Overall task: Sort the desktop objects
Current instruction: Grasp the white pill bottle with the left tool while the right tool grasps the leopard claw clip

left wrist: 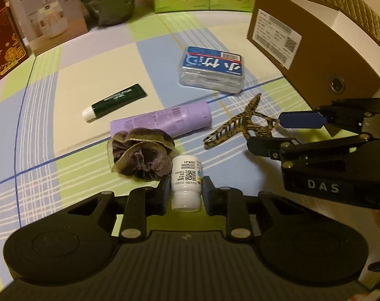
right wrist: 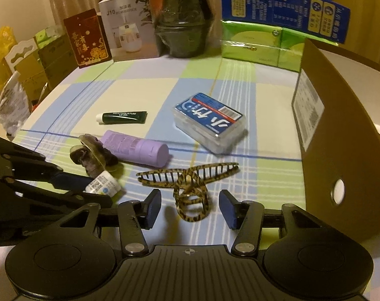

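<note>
On a checked tabletop (left wrist: 94, 57), the left gripper (left wrist: 186, 190) pinches a small white bottle (left wrist: 186, 184) lying on its side, one finger pressed to each flank. Just beyond the bottle rests a brown scrunchie (left wrist: 142, 156), touching a lilac tube (left wrist: 165, 121); a dark green lip-gel tube (left wrist: 114, 101) lies a little farther off, and a clear blue-labelled box (left wrist: 212, 69) sits near the middle of the tabletop. To the right, the right gripper (right wrist: 189, 209) is spread wide, its blue pads (right wrist: 153, 207) flanking the loop end of a leopard-print hair claw (right wrist: 190, 180) without touching it. A brown cardboard box (right wrist: 340, 130) with a shipping label stands at the right edge. Cartons and green packs line the far side.
</note>
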Demonstrator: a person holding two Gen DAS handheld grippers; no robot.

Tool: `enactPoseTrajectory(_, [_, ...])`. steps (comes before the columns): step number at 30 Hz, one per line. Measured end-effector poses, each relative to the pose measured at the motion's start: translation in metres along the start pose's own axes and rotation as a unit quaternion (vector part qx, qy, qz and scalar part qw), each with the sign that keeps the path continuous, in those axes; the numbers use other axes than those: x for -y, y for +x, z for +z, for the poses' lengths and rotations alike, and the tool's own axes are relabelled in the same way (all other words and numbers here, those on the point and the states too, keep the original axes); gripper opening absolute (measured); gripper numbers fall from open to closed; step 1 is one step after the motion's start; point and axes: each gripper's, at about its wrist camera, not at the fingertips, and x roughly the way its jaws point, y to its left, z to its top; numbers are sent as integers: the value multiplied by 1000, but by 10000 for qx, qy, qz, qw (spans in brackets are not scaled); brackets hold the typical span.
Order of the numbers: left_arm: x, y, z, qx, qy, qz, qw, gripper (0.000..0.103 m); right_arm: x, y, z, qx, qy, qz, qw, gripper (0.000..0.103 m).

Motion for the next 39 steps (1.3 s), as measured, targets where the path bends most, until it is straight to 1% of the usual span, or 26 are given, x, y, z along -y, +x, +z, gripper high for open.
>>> enactPoseTrajectory(4, [-2, -1, 0, -15, -72, 61, 10000, 23, 0, 6, 2, 23, -85, 12, 10000, 46])
enactPoseTrajectory(5, [-2, -1, 0, -21, -86, 73, 9999, 23, 0, 8, 2, 27, -107, 21, 9999, 44])
enactPoseTrajectory(8, [-2, -1, -1, -29, -119, 119, 9999, 23, 0, 11, 2, 48, -228, 46, 9997, 29])
enactPoseTrajectory(13, [-1, -3, -3, -58, -156, 197, 9997, 23, 2, 5, -4, 20, -303, 2, 9995, 29])
enactPoseTrajectory(19, [-2, -8, -10, -106, -240, 196, 9995, 23, 9, -17, -22, -139, -209, 54, 9997, 29])
enactPoseTrajectory(22, [-1, -14, -17, -141, -264, 83, 9995, 23, 15, -33, -37, -240, -145, 79, 9996, 29])
enactPoseTrajectory(26, [6, -22, -30, -204, -226, -139, 9994, 23, 22, -54, -56, -376, -49, 10, 9993, 29])
enactPoseTrajectory(29, [13, -26, -36, -250, -192, -283, 9991, 23, 28, -64, -64, -434, 75, -61, 9990, 29])
enactPoseTrajectory(31, [16, -25, -37, -300, -185, -307, 9989, 23, 30, -66, -65, -457, 123, -107, 9988, 29])
enactPoseTrajectory(33, [19, -23, -37, -311, -186, -255, 9990, 23, 32, -66, -65, -478, 181, -134, 9986, 29])
enactPoseTrajectory(35, [22, -21, -34, -299, -156, -207, 9992, 26, 33, -64, -65, -473, 210, -131, 9986, 29])
enactPoseTrajectory(39, [26, -17, -29, -286, -118, -109, 9995, 31, 31, -62, -63, -403, 86, -130, 9991, 30])
